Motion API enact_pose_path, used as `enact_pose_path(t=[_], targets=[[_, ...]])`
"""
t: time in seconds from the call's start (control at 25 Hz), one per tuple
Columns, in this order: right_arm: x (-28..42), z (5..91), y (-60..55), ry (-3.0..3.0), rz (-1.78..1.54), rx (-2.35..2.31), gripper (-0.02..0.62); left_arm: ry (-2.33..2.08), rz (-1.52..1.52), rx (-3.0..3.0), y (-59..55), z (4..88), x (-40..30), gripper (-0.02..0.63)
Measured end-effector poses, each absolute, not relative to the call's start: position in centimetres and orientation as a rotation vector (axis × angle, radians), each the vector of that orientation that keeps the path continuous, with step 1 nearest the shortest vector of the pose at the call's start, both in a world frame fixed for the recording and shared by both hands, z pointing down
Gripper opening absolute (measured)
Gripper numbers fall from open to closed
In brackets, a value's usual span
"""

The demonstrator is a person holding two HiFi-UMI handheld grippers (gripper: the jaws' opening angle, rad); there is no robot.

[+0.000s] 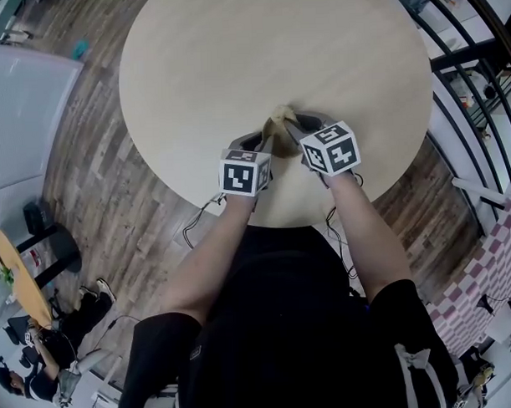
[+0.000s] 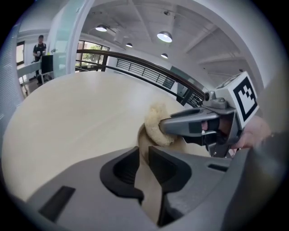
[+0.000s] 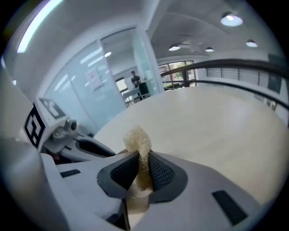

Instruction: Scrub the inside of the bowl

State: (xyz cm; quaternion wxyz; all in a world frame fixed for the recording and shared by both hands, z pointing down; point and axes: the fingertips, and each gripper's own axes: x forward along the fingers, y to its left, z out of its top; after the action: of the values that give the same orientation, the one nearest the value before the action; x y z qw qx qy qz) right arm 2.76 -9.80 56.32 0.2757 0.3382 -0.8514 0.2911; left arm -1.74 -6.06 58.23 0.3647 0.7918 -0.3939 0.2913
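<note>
A small tan bowl (image 1: 275, 123) sits near the front edge of the round beige table (image 1: 233, 49). My left gripper (image 1: 260, 144) is shut on the bowl's rim; in the left gripper view the thin tan wall (image 2: 150, 191) runs between its jaws (image 2: 143, 157). My right gripper (image 1: 293, 127) is shut on a pale fuzzy scrub sponge (image 3: 138, 140), which sticks up past its jaws (image 3: 143, 166). From the left gripper view, the sponge (image 2: 157, 124) presses into the bowl beside the right gripper (image 2: 168, 127). Much of the bowl is hidden by both grippers.
The table's front edge lies just below the grippers, with cables (image 1: 197, 222) hanging over it. A dark railing (image 1: 473, 74) runs along the right. A small yellow table (image 1: 20, 278) and a seated person (image 1: 43, 349) are on the floor at lower left.
</note>
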Motion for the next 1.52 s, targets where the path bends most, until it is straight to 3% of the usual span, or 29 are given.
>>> enact_pose_path(t=[0.12, 0.32, 0.56, 0.76, 1.52], targets=[[3.7, 55.0, -9.5, -2.327, 0.848, 0.922, 0.071, -1.009, 0.73, 2.016, -6.4, 58.4, -1.9, 0.063], [3.6, 52.9, -6.9, -2.276, 0.5, 0.728, 0.071, -1.028, 0.72, 1.996, -6.5, 58.2, -1.6, 0.054], [2.1, 57.0, -2.9, -2.02, 0.238, 0.333, 0.072, -1.027, 0.704, 1.979, -6.6, 58.2, -1.6, 0.049], [1.4, 59.5, -2.8, -1.924, 0.073, 0.262, 0.071, -1.01, 0.691, 1.983, -6.4, 58.1, -1.3, 0.026], [2.2, 56.7, -8.2, -2.193, 0.61, 0.786, 0.071, -1.032, 0.78, 2.021, -4.7, 58.6, -2.1, 0.067]])
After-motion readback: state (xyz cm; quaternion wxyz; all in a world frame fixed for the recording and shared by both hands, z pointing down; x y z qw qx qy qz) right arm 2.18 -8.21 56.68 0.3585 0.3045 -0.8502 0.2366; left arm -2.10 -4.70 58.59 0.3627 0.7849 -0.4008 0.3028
